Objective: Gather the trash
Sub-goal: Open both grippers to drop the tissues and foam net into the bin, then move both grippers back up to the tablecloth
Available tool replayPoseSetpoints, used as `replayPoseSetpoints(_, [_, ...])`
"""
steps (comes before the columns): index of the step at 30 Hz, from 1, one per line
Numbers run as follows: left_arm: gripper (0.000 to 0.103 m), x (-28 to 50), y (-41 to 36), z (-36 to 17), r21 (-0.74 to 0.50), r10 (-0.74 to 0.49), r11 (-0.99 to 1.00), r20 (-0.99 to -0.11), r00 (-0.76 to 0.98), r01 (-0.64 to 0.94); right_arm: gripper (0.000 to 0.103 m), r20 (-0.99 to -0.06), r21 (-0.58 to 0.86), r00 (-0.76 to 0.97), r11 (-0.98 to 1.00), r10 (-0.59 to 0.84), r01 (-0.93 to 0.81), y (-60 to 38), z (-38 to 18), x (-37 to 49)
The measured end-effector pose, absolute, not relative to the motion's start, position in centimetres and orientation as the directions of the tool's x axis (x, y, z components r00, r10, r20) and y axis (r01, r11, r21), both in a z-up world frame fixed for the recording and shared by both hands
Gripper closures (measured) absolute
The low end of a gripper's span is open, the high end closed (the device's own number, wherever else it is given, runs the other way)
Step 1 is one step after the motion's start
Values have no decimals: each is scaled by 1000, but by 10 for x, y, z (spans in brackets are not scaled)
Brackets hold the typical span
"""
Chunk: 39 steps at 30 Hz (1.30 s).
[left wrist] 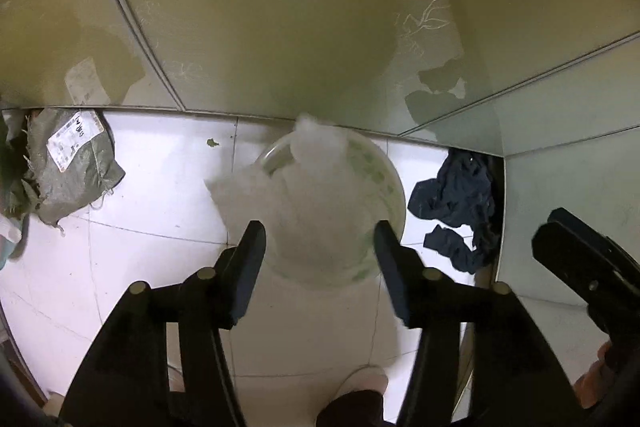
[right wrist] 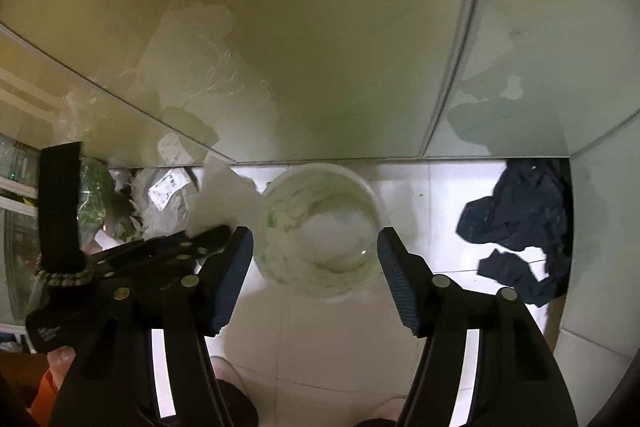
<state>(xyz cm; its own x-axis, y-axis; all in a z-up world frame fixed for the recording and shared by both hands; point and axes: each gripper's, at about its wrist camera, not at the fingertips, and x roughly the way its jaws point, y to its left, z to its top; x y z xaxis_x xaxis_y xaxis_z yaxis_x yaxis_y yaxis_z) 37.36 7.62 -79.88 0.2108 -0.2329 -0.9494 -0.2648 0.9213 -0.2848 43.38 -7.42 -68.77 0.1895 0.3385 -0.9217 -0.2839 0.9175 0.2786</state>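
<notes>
This looks like a corner of a home, maybe a storage or utility room. The white tiled floor [left wrist: 160, 211] meets glossy cabinet panels [left wrist: 280, 27] at 12 o'clock; a woven sack [left wrist: 76, 167] lies at 9 o'clock and dark clothes [left wrist: 460, 211] at 3 o'clock

Blurred white paper [left wrist: 256, 187] lies over the rim of the white bin [right wrist: 320, 227], which stands upright on the floor.

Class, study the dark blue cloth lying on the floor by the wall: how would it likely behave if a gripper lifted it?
The dark blue cloth lies crumpled in folds, so it probably hangs floppy and drapes. It looks thin, so likely light. A trailing piece may drag on the floor.
</notes>
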Motion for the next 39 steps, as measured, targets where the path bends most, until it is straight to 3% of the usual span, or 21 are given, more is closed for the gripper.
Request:
replayPoseSetpoints(8, [44, 366, 78, -773, -251, -199, 933, -957, 211, -258, 42, -923, 265, 208, 928, 323, -264, -81, -676, 432])
replayPoseSetpoints(17, [44, 347, 79, -631, -229, -157, 949, -940, 302, -218, 42, -918, 262, 230, 928, 325, -264, -89, -607, 420])
replayPoseSetpoints(28, [44, 318, 46, -384, -210, -137, 973, -866, 482, -99, 42, -857, 255, 370, 918, 360, -304, -104, -404, 390])
replayPoseSetpoints(34, [44, 297, 25, -247, -200, -132, 979, -772, 622, -41, 42, -780, 243, 492, 912, 386, -330, -125, -286, 368])
replayPoseSetpoints(39, [40, 276, 11, -164, -187, -110, 982, -681, 724, -26, 42, -685, 219, 606, 908, 404, -357, -146, -192, 347])
